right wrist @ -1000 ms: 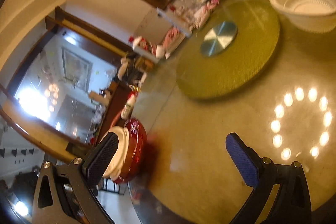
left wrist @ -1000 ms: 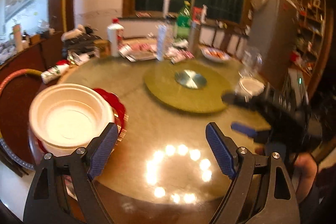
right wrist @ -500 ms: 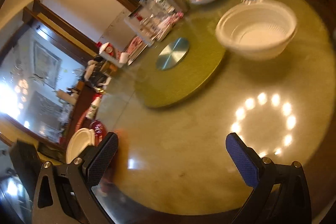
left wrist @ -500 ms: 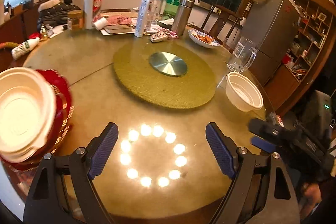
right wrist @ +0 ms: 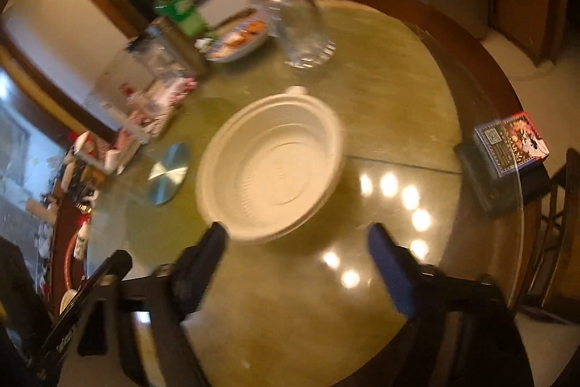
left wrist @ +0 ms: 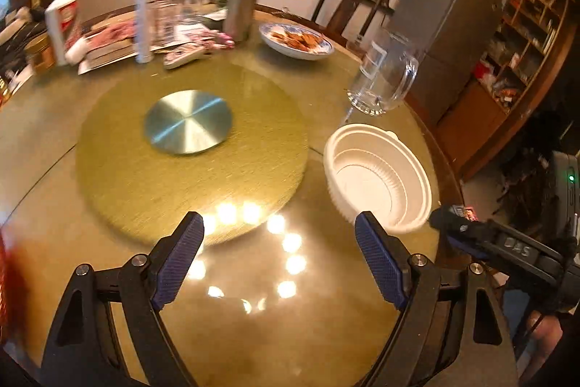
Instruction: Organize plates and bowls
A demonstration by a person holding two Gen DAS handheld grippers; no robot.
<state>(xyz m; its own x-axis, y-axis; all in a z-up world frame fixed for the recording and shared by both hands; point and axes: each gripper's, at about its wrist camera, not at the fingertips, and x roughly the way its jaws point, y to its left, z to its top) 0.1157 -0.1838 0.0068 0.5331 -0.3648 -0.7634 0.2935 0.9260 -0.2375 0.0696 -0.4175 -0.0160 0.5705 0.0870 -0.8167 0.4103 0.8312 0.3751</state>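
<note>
White bowl (right wrist: pixel 272 169) | on glass-topped round table (right wrist: pixel 398 89) | left gripper (left wrist: pixel 279 260) released | right gripper (right wrist: pixel 297 263) closing, empty

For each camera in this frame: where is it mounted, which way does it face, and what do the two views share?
Left wrist: on the left hand-held gripper, looking down across the table; the right hand-held gripper shows at right.
Right wrist: on the right hand-held gripper, jaws closing on nothing, facing the white bowl.
Shared: white bowl, glass mug, snack plate.
</note>
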